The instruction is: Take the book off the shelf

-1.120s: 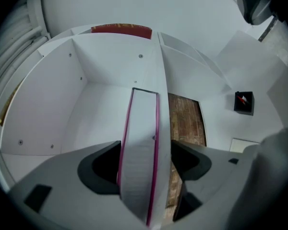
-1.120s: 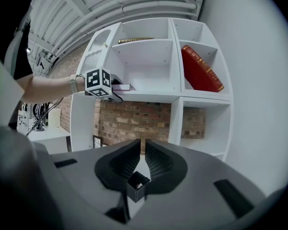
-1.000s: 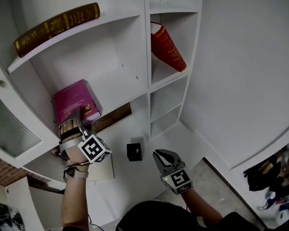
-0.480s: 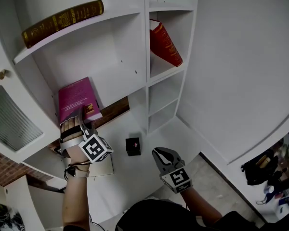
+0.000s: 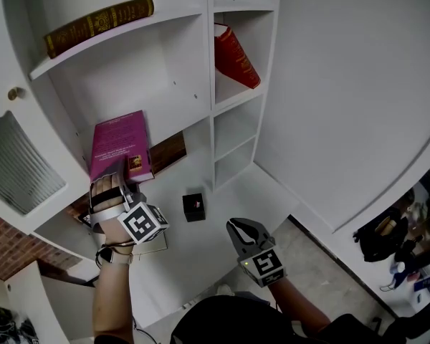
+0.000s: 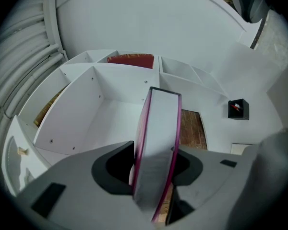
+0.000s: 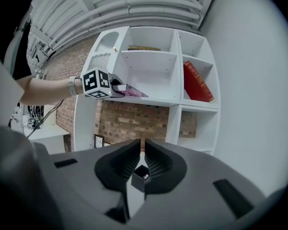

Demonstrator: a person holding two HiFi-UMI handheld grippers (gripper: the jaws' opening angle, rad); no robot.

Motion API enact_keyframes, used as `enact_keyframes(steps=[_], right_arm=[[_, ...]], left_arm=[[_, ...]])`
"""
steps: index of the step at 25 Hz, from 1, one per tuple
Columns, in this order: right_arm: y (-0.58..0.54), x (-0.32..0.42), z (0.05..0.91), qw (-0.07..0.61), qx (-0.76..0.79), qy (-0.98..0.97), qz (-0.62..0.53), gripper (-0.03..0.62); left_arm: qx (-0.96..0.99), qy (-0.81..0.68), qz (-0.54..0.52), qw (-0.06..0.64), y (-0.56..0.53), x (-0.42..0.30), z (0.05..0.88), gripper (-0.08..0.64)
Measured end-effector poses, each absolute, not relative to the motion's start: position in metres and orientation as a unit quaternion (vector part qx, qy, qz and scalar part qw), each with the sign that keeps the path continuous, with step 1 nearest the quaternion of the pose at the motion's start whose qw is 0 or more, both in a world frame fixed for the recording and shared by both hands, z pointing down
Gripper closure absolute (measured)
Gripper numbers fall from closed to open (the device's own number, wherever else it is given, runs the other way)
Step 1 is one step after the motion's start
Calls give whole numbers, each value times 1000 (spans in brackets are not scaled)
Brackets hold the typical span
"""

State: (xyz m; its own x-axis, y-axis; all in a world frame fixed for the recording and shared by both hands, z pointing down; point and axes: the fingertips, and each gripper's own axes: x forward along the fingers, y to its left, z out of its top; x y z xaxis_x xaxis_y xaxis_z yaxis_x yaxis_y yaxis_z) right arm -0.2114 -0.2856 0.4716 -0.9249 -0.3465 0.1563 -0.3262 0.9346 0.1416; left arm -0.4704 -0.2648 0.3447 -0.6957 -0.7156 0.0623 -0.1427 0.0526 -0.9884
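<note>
A pink book point(image 5: 118, 145) lies flat on the middle shelf of the white shelf unit point(image 5: 173, 84), its near end sticking out over the shelf's front edge. My left gripper point(image 5: 120, 180) is at that near end. Its jaws have just been closing and now press on both covers, with the page edges point(image 6: 156, 152) facing the camera between them. The left gripper point(image 6: 153, 163) points level into the shelf. My right gripper point(image 5: 238, 226) hangs lower and to the right, away from the shelves. The right gripper point(image 7: 143, 150) has its jaws together and holds nothing.
A gold-brown book point(image 5: 99, 24) lies on the shelf above. A red book point(image 5: 235, 54) leans in the narrow right compartment. A small black cube point(image 5: 194, 207) sits on the white counter below. A cabinet door with a knob point(image 5: 14, 93) is at the left, a curved white wall at the right.
The left jaws have narrowed onto the pink book. Both grippers have shifted slightly while the left stays at the book's near end.
</note>
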Motion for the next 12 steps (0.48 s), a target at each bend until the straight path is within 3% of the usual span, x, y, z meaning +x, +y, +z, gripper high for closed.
enact_keyframes(steps=[12], right_arm=[[-244,-172,474,93,218,-971,-45,557]], left_arm=[[-333,673,-604,269,-244,-433,350,388]])
